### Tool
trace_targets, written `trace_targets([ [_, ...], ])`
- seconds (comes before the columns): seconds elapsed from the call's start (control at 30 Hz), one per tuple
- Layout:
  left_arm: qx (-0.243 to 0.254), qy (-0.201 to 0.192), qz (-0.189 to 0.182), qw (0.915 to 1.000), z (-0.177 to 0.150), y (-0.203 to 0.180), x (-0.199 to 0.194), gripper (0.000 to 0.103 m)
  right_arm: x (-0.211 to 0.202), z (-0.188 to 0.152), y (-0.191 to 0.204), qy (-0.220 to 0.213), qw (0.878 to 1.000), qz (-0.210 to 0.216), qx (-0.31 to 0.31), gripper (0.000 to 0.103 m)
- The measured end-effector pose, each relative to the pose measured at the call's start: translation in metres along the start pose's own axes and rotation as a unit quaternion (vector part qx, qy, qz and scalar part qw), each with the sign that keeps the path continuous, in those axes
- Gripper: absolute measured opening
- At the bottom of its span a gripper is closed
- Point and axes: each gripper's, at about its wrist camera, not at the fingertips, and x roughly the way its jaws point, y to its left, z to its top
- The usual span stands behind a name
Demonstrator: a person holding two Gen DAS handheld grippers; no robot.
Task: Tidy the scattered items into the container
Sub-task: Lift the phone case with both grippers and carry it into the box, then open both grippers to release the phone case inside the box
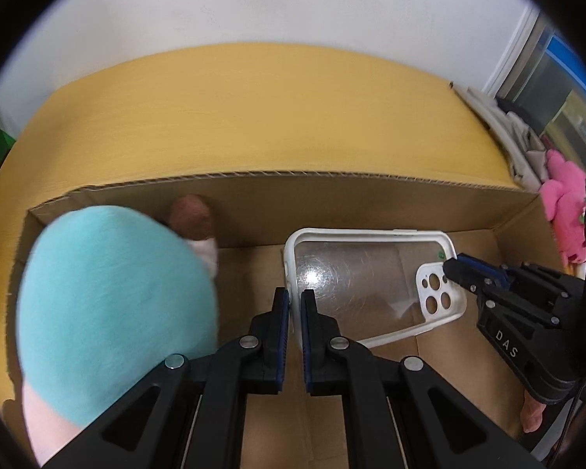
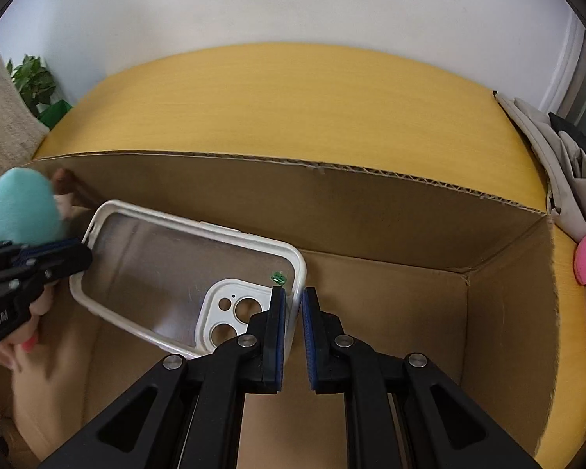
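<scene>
The cardboard box (image 2: 371,211) stands open on the yellow bench (image 2: 277,93), and both tools are lowered inside its walls. A turquoise plush toy (image 1: 109,308) fills the box's left end, close against the left hand-held gripper (image 1: 296,305). Between the two tools hangs the clear phone case (image 2: 168,265), white-rimmed, tilted and apparently not yet resting on the box floor.

The left hand-held gripper is clamped on the case's plain short edge; the right hand-held gripper (image 2: 293,305) is clamped on the rim at the camera-cutout corner. Each grip catches only a thin strip of rim, so the slick plastic could slide out if either hand twists or pulls away from the other. Releasing one side first would likely leave the case swinging from the other and dropping on edge. The plush crowds the left side, so the case may settle propped against it rather than flat.
</scene>
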Motion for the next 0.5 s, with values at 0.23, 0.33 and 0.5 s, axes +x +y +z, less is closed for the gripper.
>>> trace_targets([
  [0.23, 0.003, 0.022, 0.031, 0.9993, 0.006, -0.009, 0.029, 0.004, 0.003, 0.0, -0.004, -0.004, 1.0, -0.016, -0.005, 0.009],
  [0.33, 0.003, 0.019, 0.027, 0.9994, 0.006, -0.01, 0.027, 0.004, 0.004, 0.001, -0.004, -0.003, 1.0, -0.018, -0.007, 0.009],
  [0.5, -0.015, -0.004, 0.005, 0.9999, 0.004, 0.0, 0.01, 0.011, 0.004, -0.001, 0.0, 0.001, 0.999, -0.033, -0.026, 0.022],
])
